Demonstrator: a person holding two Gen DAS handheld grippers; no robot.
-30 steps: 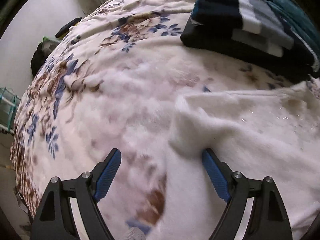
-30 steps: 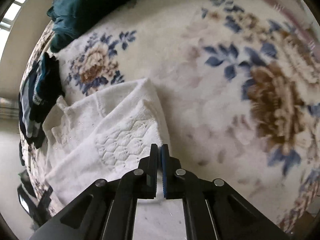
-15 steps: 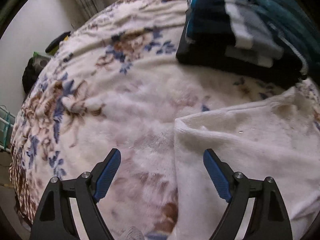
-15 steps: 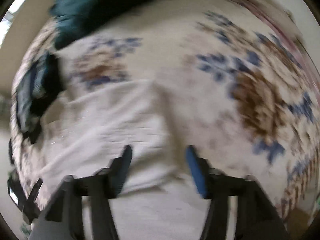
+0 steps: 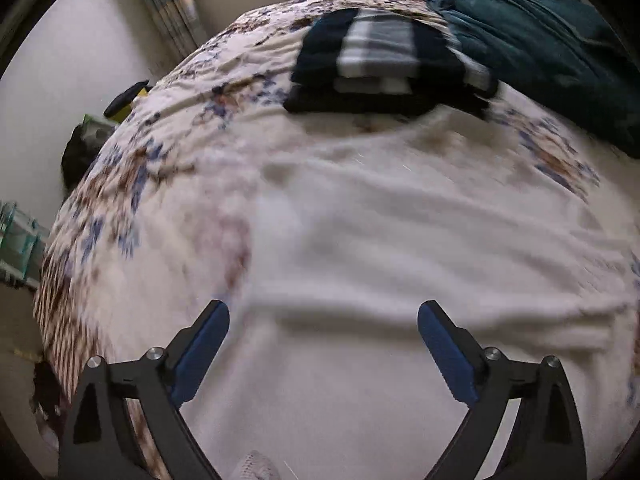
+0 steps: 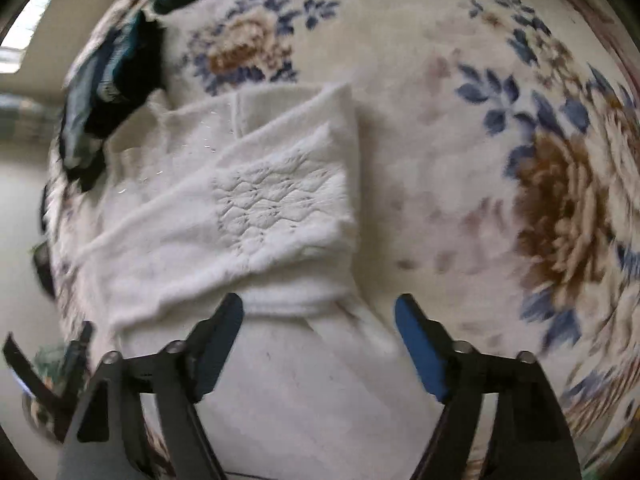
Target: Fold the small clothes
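- Two tools hang over the bed, each with its blue pads set well apart and nothing pinched between them.
- Nearest in the right wrist view, the right tool (image 6: 318, 312) has just been opening; its jaws now stand wide, and the white knit garment (image 6: 240, 216) lies under and just beyond the gap, not gripped.
- That garment is folded over on itself, a honeycomb-stitched panel on top, its folded edge running just past the left pad and its right side edge falling between the pads.
- In the left wrist view, the left tool (image 5: 322, 320) has also just been widening its jaws; they stand about as wide as they go, and the white garment (image 5: 400, 240) spreads flat beneath and ahead of them, blurred.
- Whether either pad brushes the cloth cannot be told.
- Around the garment lies the floral blanket (image 5: 160, 200) covering the bed, with brown and blue flowers.
- Farther on, just past the garment's far edge, sits a folded stack of dark striped clothes (image 5: 384, 68).
- Beyond that, toward the bed's far right corner, lies a heap of teal fabric (image 5: 540, 48).
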